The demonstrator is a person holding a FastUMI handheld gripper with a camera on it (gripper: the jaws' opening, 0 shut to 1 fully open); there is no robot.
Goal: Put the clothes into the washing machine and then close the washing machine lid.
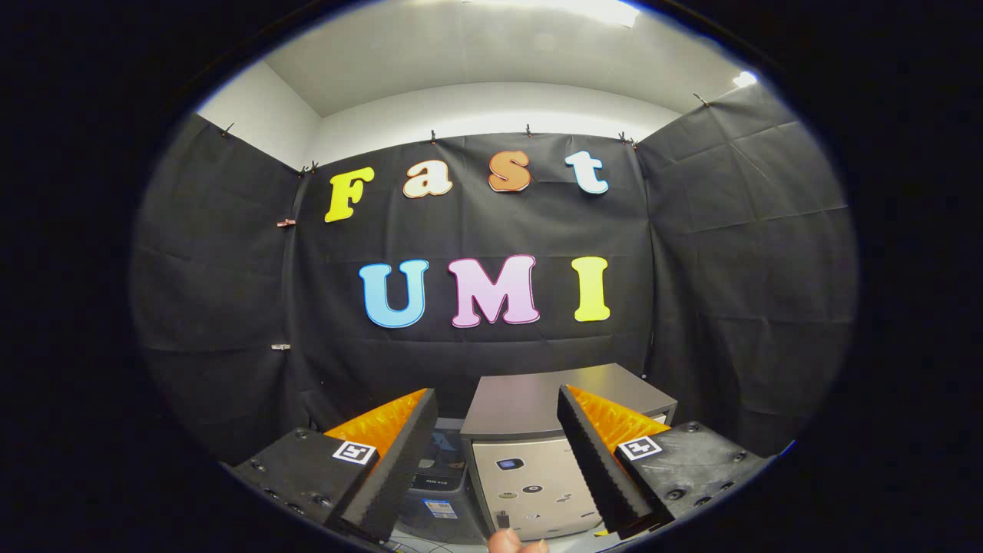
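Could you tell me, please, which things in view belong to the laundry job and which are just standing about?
Belong to the job:
- claw, open, holding nothing
- grey box-shaped machine beyond the fingers, probably the washer, lid down

Just standing about:
- dark bin left of the machine
- clips on the booth wall

I cannot make out any clothes from here.

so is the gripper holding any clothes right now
No, the gripper is open, with nothing between its fingers; beyond the gap stands a grey cabinet-like unit.
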